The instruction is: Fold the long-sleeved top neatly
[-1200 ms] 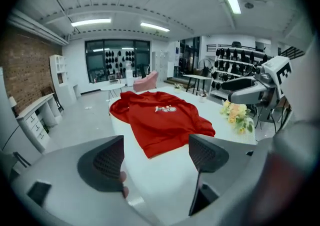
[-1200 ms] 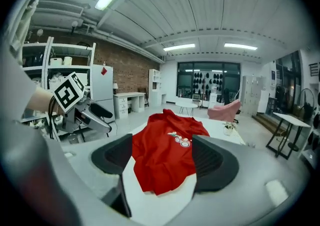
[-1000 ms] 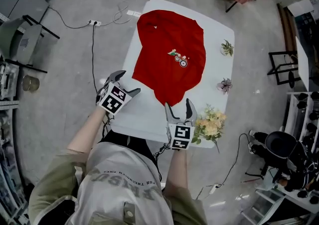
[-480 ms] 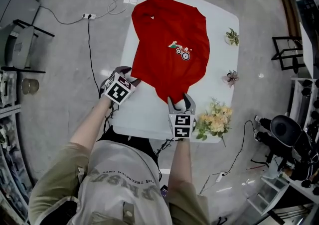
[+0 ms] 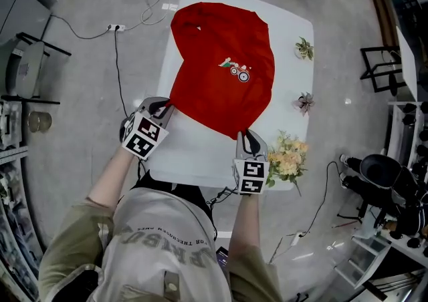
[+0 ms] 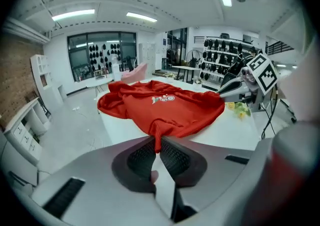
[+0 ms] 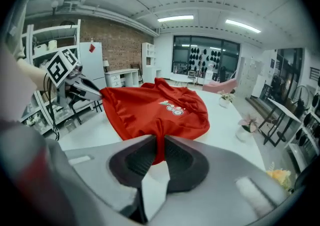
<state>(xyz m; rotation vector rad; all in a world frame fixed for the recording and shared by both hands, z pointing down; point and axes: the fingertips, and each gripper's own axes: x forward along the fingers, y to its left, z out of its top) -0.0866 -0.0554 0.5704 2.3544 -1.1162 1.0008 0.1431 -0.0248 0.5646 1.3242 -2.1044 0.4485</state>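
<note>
Now left tool [image 5: 165, 104] and right tool [image 5: 248, 135] (jaws just closed) clamp the red top [image 5: 221, 70].

The top [image 5: 224, 67] is soft red cloth with a faint sheen, creased where both grippers pinch it. The left gripper [image 5: 164, 105] and right gripper [image 5: 249, 135] have matt grey plastic shells and dark ribbed pads [image 6: 141, 158], jaws just closed on the cloth. Beneath them the table [image 5: 194, 154] is smooth white. The floor [image 5: 87, 67] beside the left gripper is glossy grey.
</note>
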